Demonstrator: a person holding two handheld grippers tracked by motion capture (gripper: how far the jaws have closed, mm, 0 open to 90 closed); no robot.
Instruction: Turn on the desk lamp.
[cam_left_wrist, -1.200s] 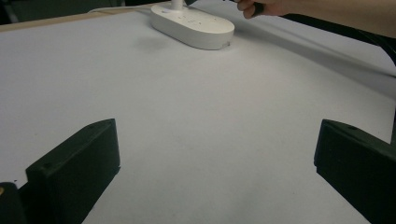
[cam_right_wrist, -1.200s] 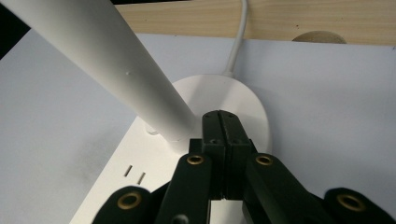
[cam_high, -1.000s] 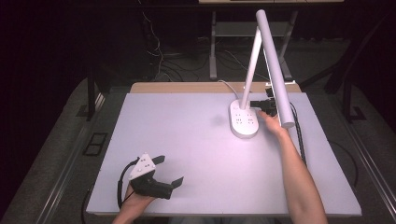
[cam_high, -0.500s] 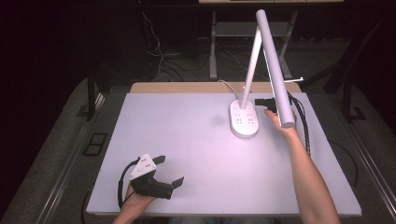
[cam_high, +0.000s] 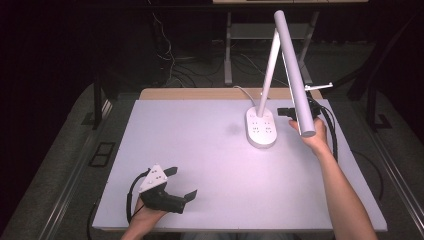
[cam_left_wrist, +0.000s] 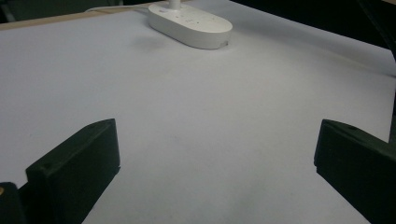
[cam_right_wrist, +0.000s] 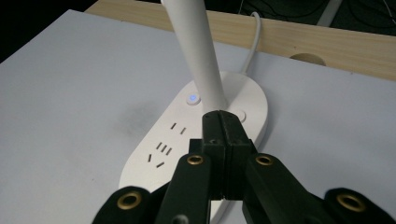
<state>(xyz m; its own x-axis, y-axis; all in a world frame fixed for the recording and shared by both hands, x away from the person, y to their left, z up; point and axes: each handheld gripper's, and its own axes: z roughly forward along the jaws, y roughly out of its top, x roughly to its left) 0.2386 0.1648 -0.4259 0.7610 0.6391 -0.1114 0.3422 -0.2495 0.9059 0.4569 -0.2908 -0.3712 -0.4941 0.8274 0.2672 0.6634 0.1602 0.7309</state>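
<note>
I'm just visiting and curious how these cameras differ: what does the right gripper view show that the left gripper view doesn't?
The right gripper view alone shows the closed right gripper held just above the lamp base, a small blue-lit button, the socket slots and the lamp's stem. The left gripper view alone shows the left gripper wide open, with bare table between its jaws. Both share the white lamp base and the white table.
</note>
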